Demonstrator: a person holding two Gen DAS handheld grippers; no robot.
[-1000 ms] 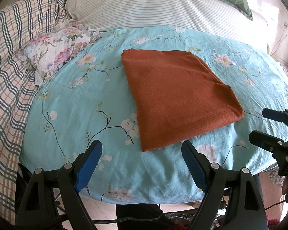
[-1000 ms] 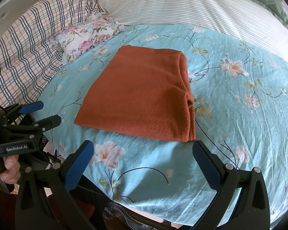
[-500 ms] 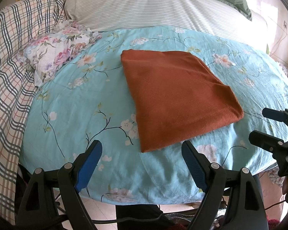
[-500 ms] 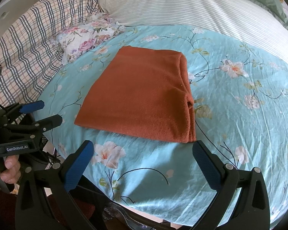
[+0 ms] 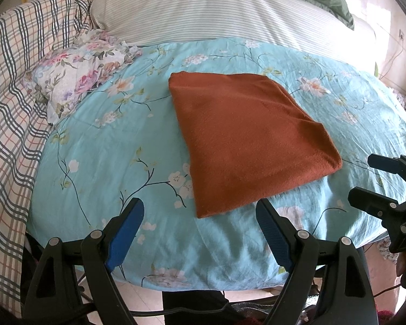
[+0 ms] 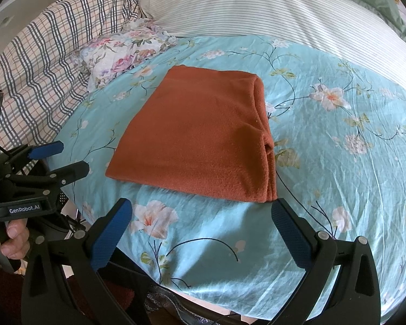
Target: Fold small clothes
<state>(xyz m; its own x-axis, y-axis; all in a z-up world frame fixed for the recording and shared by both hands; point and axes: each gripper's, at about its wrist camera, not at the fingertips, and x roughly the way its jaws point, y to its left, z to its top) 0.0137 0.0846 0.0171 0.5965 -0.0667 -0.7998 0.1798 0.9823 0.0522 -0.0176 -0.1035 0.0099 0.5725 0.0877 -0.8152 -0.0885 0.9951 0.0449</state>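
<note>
Both sets of fingers are spread wide with nothing between them. The left gripper point(image 5: 197, 233) hangs over the near edge of the bed, blue pads point(image 5: 125, 233) facing in, and the right gripper point(image 6: 200, 233) does the same a bit further along. Neither touches any fabric.

Just past the fingertips is the cloth point(image 5: 246, 140), rust-orange, already folded into a tidy rectangle and lying flat on the sheet point(image 5: 108, 140), the teal one with flowers. In the right view the stacked layers show along its right edge point(image 6: 265, 146), so I'd guess it's been folded more than once. Looks finished to me, or one fold from it.

Further out there's a floral pillow point(image 5: 75, 81) at the left, a plaid blanket point(image 5: 10, 94) beyond that, and a striped pillow point(image 5: 216, 8) at the head of the bed.

What could go wrong: if another fold gets tried, pinching only the top layer at that stacked edge would peel the bundle open. The sheet is thin and wrinkly too, so a low grab at the near corner could catch it along with the cloth and drag everything. It also sits close to the bed edge, so a nudge could slide it off.
</note>
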